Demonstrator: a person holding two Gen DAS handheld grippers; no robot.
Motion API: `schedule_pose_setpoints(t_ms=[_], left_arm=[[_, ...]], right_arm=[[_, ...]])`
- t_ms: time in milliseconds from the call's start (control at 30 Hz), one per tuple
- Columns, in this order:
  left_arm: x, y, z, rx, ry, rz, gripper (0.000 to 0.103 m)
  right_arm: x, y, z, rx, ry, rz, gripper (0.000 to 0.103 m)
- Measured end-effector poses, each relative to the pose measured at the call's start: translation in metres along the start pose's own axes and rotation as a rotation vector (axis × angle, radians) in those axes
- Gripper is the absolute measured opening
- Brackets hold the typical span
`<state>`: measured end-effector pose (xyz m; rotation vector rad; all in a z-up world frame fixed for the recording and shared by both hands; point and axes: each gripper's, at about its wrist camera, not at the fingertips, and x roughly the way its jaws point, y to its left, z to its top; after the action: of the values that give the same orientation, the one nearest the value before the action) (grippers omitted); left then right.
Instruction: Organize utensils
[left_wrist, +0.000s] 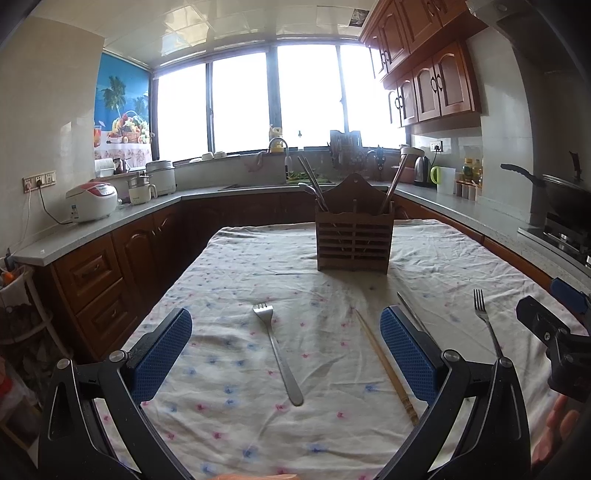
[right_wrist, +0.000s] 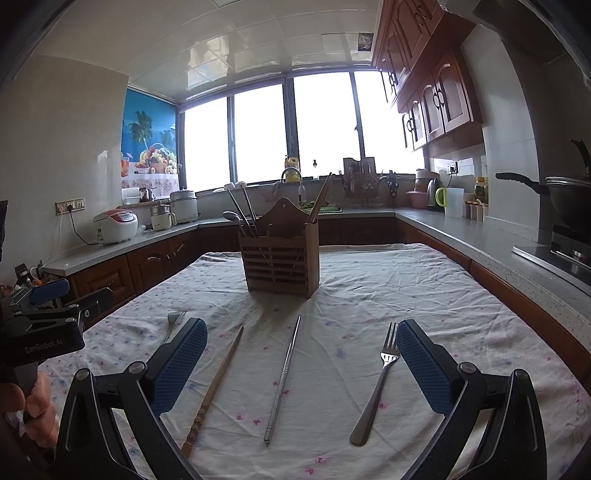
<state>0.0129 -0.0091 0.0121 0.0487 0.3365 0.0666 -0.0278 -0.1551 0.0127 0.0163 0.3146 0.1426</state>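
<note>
A wooden utensil holder (left_wrist: 354, 240) (right_wrist: 281, 258) stands mid-table with chopsticks and a spoon in it. On the flowered cloth lie two forks, a wooden chopstick and a metal chopstick. My left gripper (left_wrist: 286, 334) is open above one fork (left_wrist: 279, 352); the wooden chopstick (left_wrist: 386, 365) runs beside its right pad. My right gripper (right_wrist: 301, 349) is open over the wooden chopstick (right_wrist: 216, 384) and the metal chopstick (right_wrist: 283, 380), with the second fork (right_wrist: 378, 380) just inside its right pad. That fork (left_wrist: 485, 319) and the right gripper's body show at the left wrist view's right edge.
The table cloth (left_wrist: 258, 258) is ringed by grey counters with dark wood cabinets. A rice cooker (left_wrist: 92, 201) sits on the left counter, a wok (left_wrist: 565, 192) on the stove at right, a kettle (left_wrist: 421, 170) at the back. A hand holds each gripper handle.
</note>
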Motion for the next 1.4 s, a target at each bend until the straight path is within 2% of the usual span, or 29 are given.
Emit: schedule_pose_setpoints(t_ms=[1400], left_arm=[[0.0098,0.0033,-0.0023,-0.007,0.023,-0.018,0.103]], right_arm=[[0.0018,0.0034,0.0007,0.0,0.001,0.008,0.103]])
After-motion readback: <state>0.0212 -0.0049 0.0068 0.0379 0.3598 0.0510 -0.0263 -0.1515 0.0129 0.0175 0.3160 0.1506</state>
